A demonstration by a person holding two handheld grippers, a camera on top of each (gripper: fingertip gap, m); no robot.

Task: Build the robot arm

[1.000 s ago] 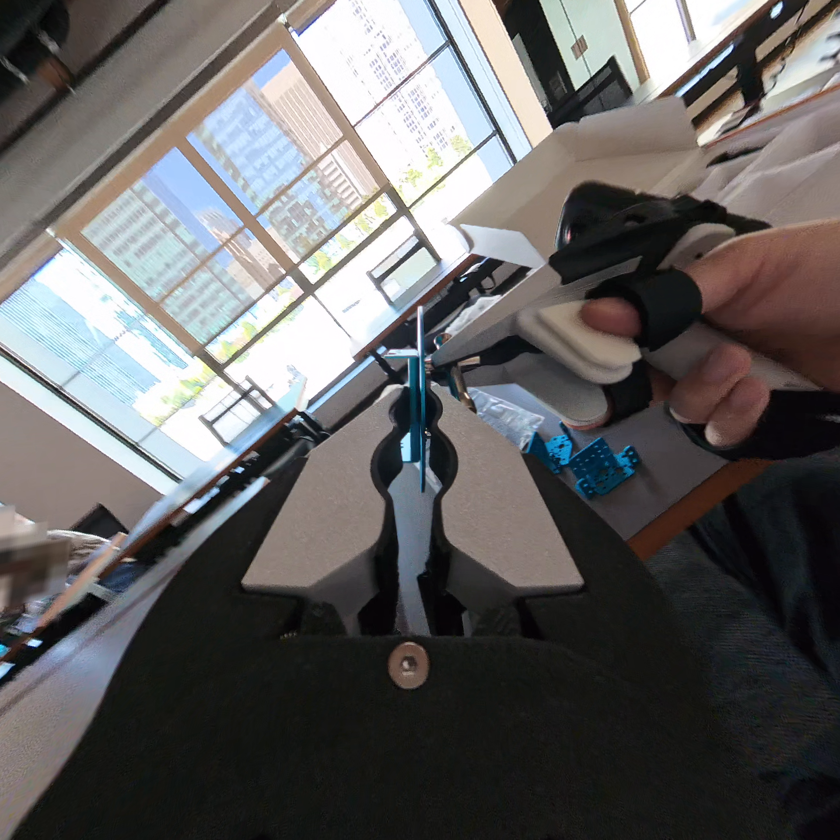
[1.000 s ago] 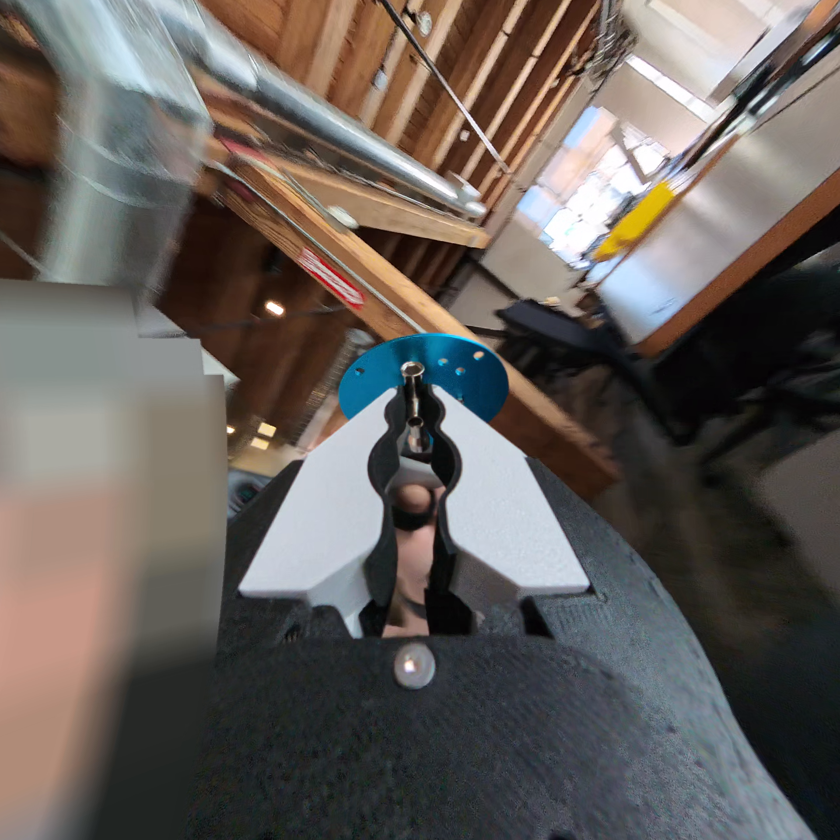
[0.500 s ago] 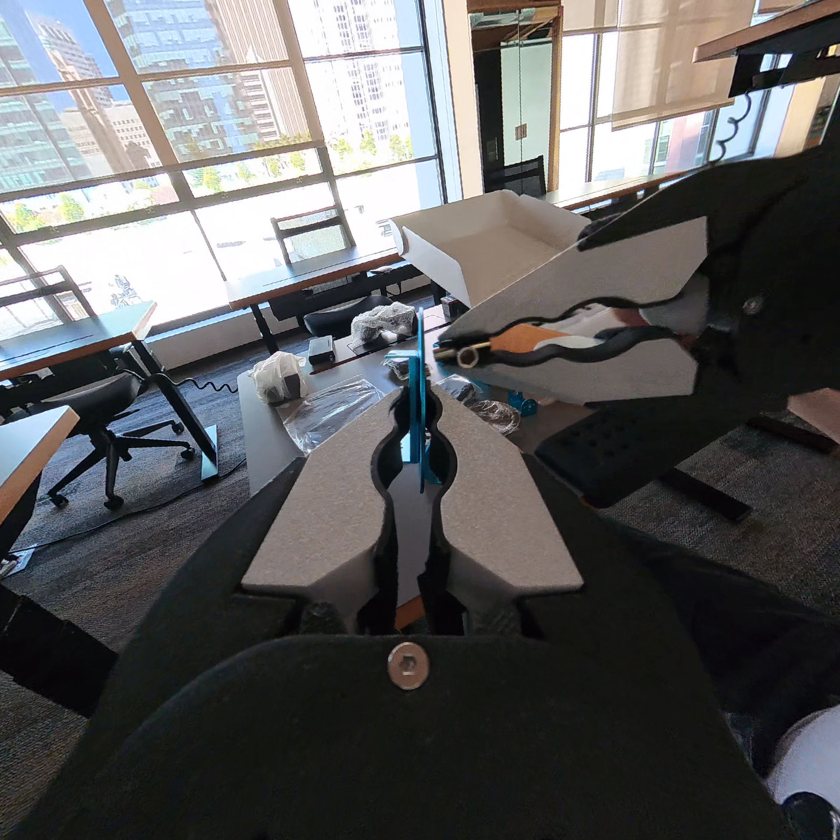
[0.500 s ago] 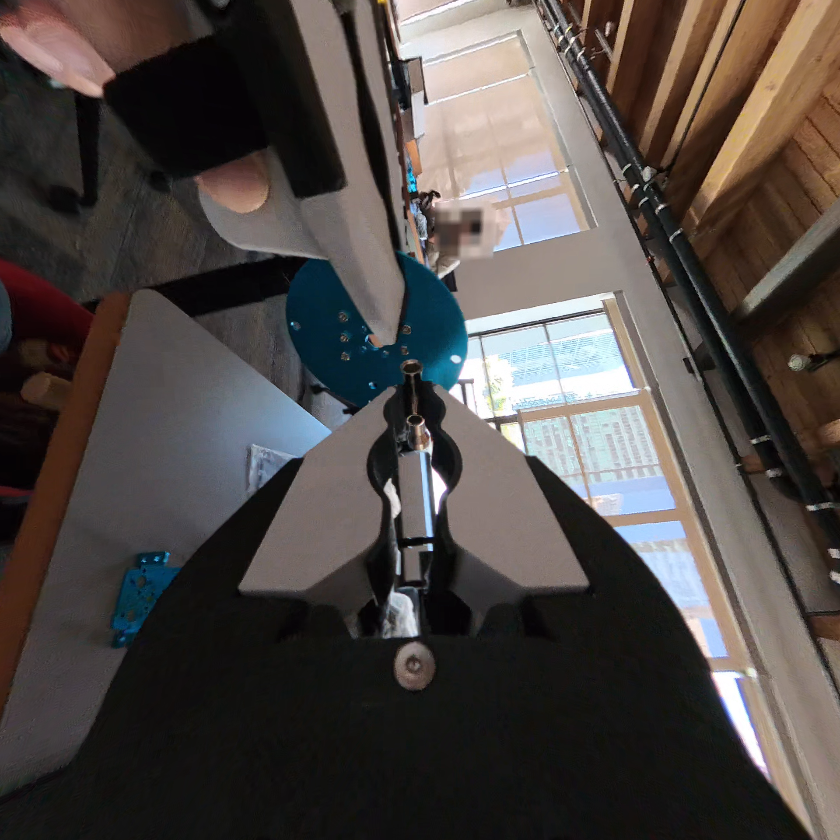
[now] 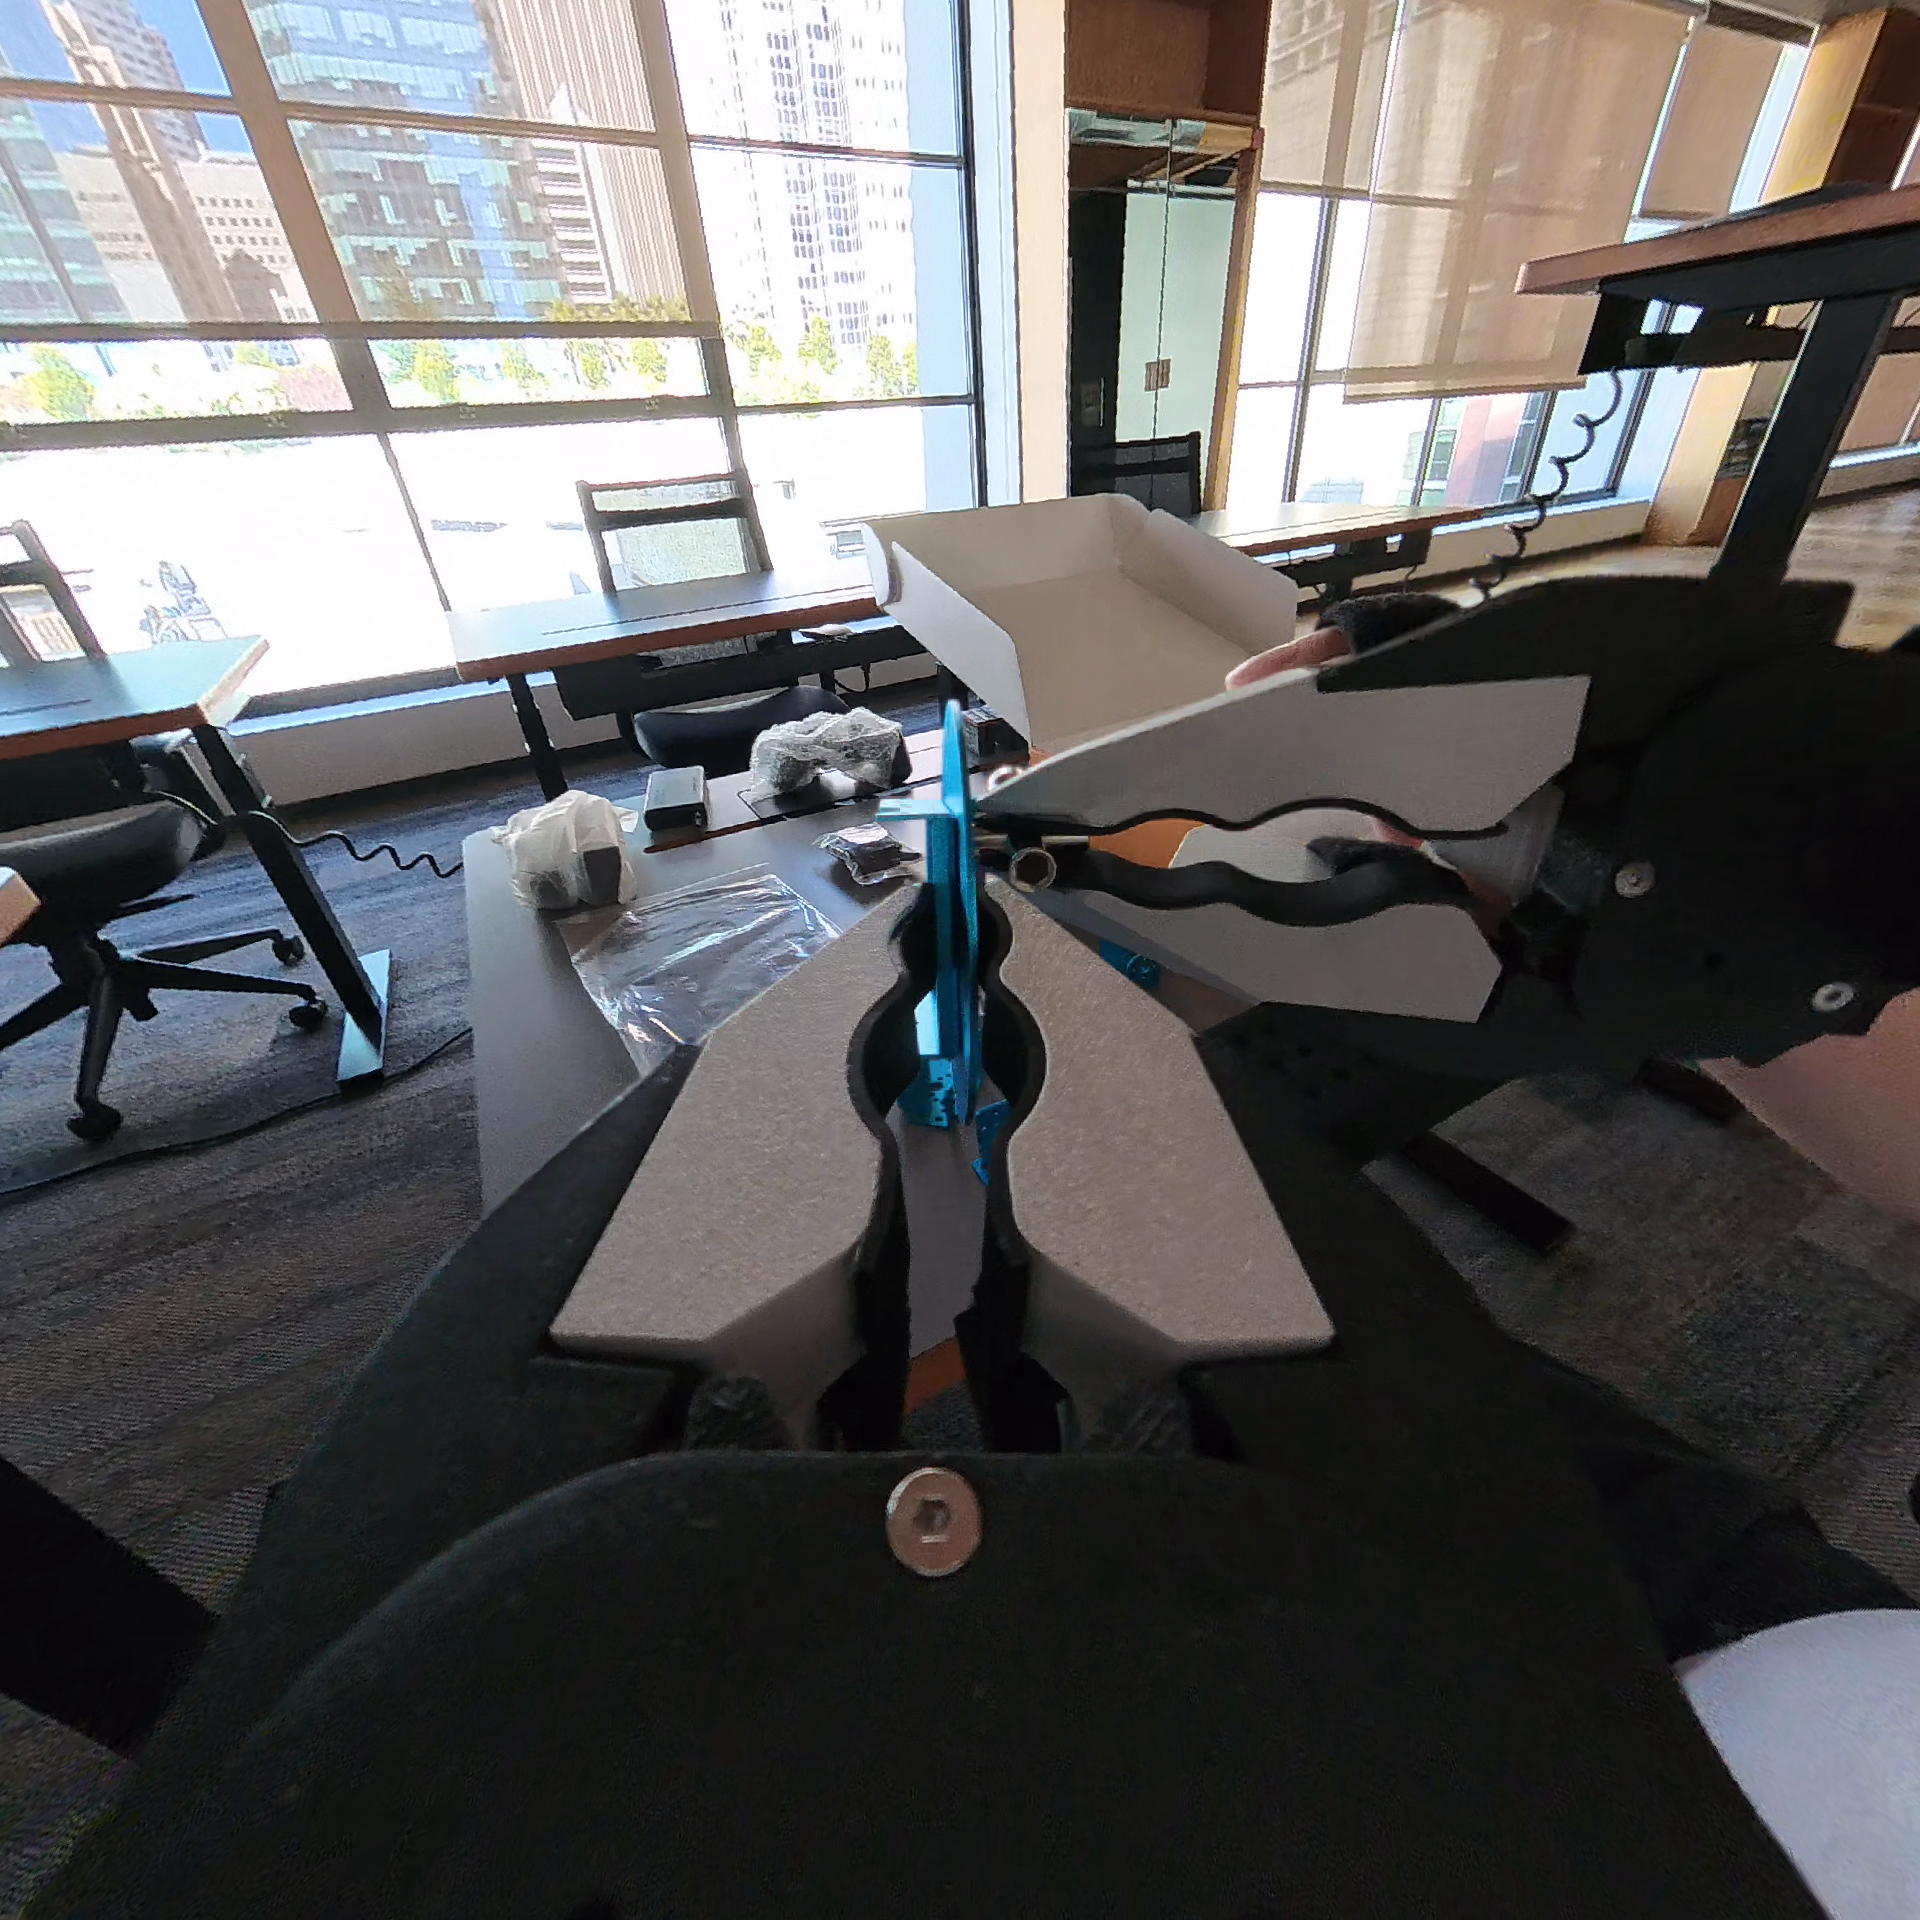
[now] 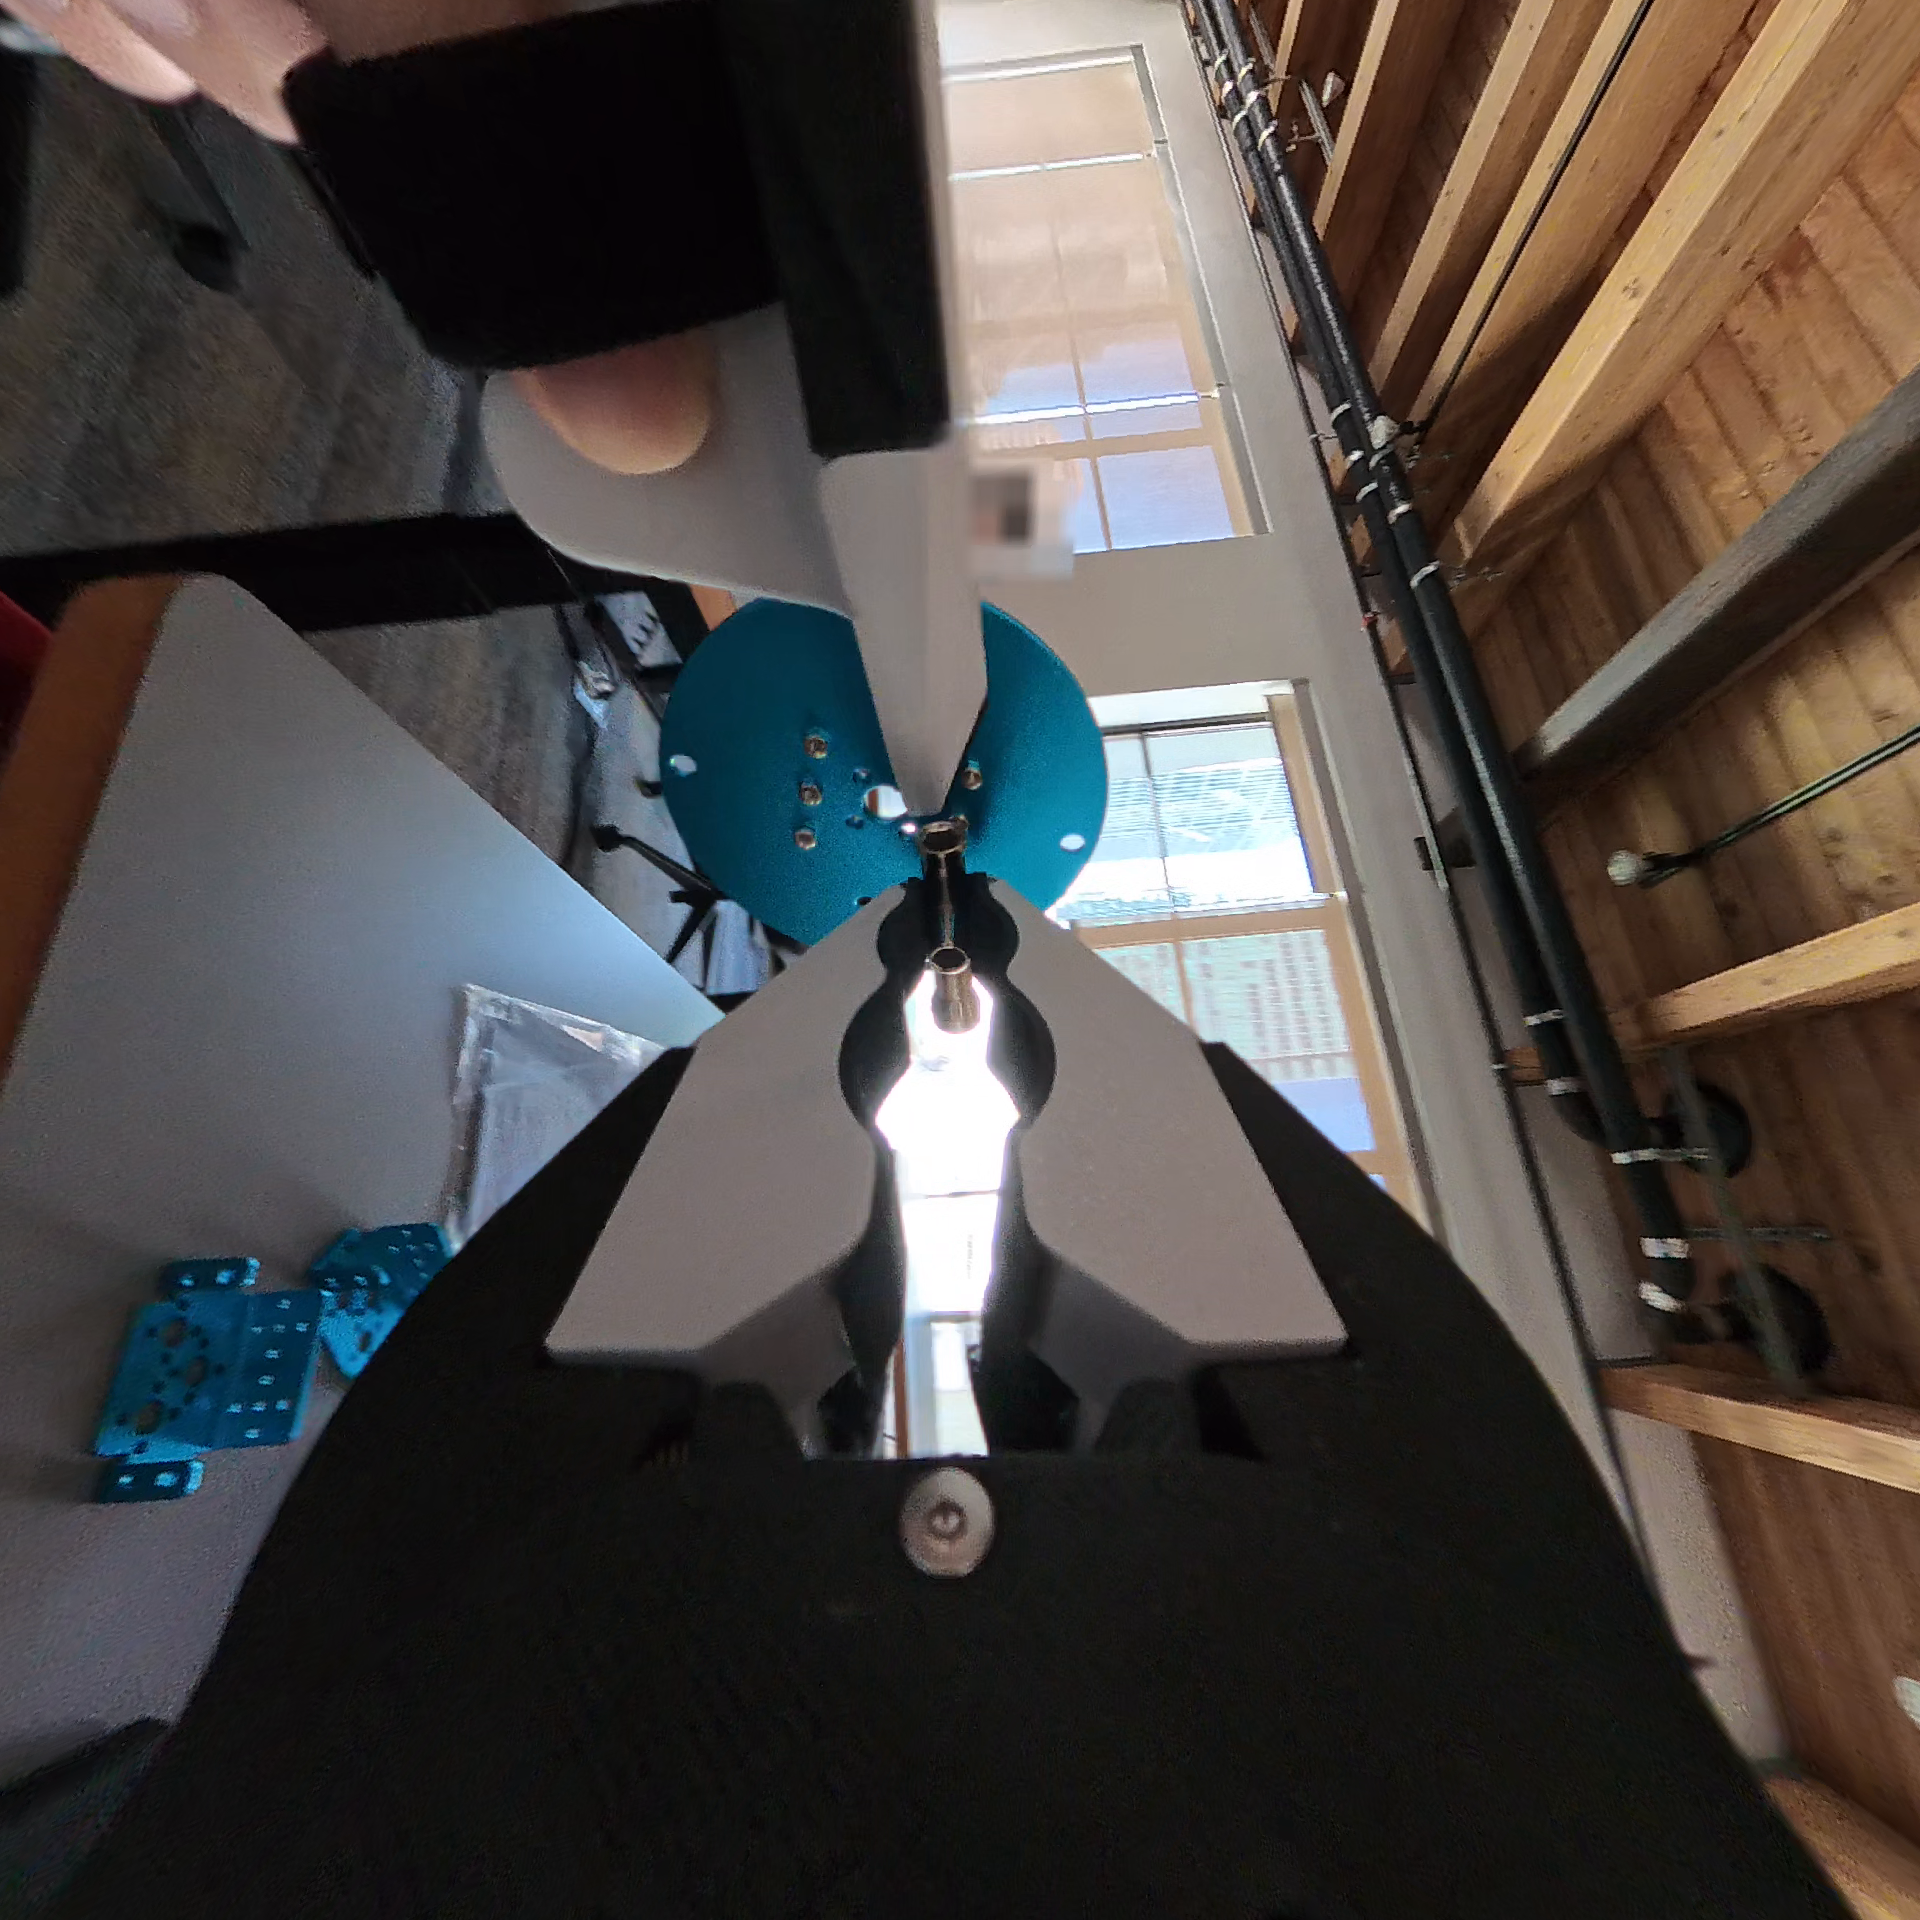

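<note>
My left gripper [image 5: 951,906] is shut on a round blue metal disc [image 5: 954,810], seen edge-on and upright, with a blue bracket on its left face. My right gripper [image 5: 1000,827] comes in from the right, shut on a small silver metal pin with socket ends [image 5: 1035,860]. In the right wrist view the right gripper [image 6: 943,902] holds the pin [image 6: 954,1000] lengthwise, and its front tip touches the disc [image 6: 769,748] near the centre holes. The left gripper's grey fingers [image 6: 914,623] clamp the disc from above.
A grey table [image 5: 540,1018] below carries clear plastic bags [image 5: 717,935], a wrapped bundle [image 5: 566,847], a small black box [image 5: 675,797] and an open white carton [image 5: 1091,613]. Loose blue brackets [image 6: 229,1361] lie on the table [image 6: 260,914]. Desks and office chairs [image 5: 114,883] stand by the windows.
Both grippers swung round from facing up to level. The right gripper moved in with the pin, whose tip now meets the disc near its centre. Both stay shut.
</note>
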